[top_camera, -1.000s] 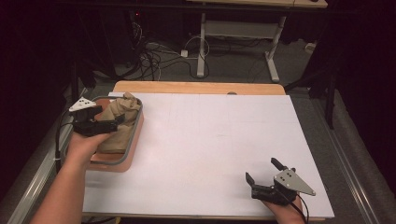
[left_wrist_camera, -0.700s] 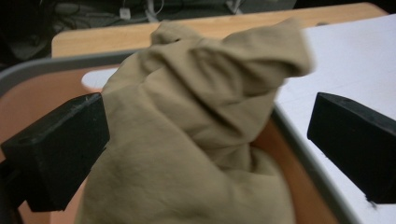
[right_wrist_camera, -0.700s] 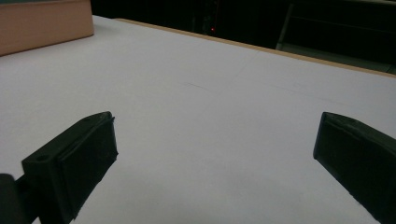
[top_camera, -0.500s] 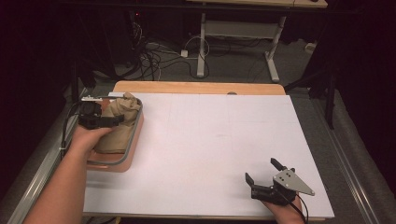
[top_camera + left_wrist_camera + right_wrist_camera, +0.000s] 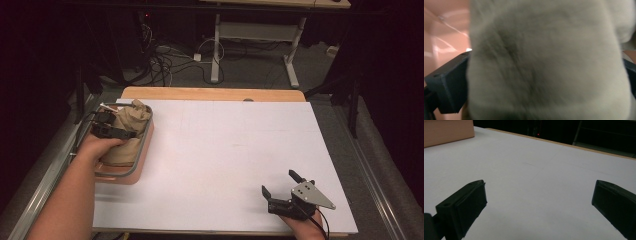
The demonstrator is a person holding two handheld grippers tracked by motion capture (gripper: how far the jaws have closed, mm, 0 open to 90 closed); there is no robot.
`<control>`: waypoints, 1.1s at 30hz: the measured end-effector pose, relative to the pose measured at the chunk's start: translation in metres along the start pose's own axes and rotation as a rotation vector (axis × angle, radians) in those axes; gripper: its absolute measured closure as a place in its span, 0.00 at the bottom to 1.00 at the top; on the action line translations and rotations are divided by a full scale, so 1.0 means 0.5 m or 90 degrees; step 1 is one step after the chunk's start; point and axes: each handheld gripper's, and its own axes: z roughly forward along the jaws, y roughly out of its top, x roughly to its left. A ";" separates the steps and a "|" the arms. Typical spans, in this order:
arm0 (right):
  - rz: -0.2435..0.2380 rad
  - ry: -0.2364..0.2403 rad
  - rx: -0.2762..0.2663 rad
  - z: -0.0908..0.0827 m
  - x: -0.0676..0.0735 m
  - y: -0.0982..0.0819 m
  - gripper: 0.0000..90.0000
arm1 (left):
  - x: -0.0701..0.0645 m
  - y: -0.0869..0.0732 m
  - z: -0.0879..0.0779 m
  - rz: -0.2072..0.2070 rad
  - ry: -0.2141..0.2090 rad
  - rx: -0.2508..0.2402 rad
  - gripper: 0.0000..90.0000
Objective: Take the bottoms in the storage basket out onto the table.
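Beige cloth (image 5: 129, 131), one bundle in one pink tray (image 5: 144, 152), is clamped by the left tongs (image 5: 122, 133); the right tongs (image 5: 280, 185) are held spread over the desk (image 5: 225, 150).

No text, label, brand, number or sign can be read in any of the views; all the surfaces look plain, and nothing printed is visible.

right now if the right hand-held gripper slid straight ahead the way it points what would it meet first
Nothing close: the open right hand-held gripper faces bare white table sheet. Farther on, roughly in line, sits the salmon-pink tray holding beige cloth, though depth is hard to judge.
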 end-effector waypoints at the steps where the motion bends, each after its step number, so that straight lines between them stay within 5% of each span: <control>1: 0.000 0.000 0.000 0.000 0.000 0.000 0.00 | 0.000 0.000 0.000 0.000 0.000 0.000 0.00; 5: 0.001 0.000 0.000 0.000 0.000 0.000 0.00 | -0.004 0.000 0.020 0.013 -0.005 0.040 0.00; 12: -0.001 0.002 0.004 0.002 0.002 -0.002 0.00 | -0.012 -0.002 0.029 0.034 0.016 0.058 0.03; 22: -0.004 0.003 0.005 0.003 0.005 -0.002 0.00 | -0.023 -0.005 0.023 0.058 0.026 0.052 0.24; 33: -0.008 0.006 0.005 0.006 0.004 0.000 0.00 | -0.027 -0.007 0.011 0.038 0.029 0.044 0.44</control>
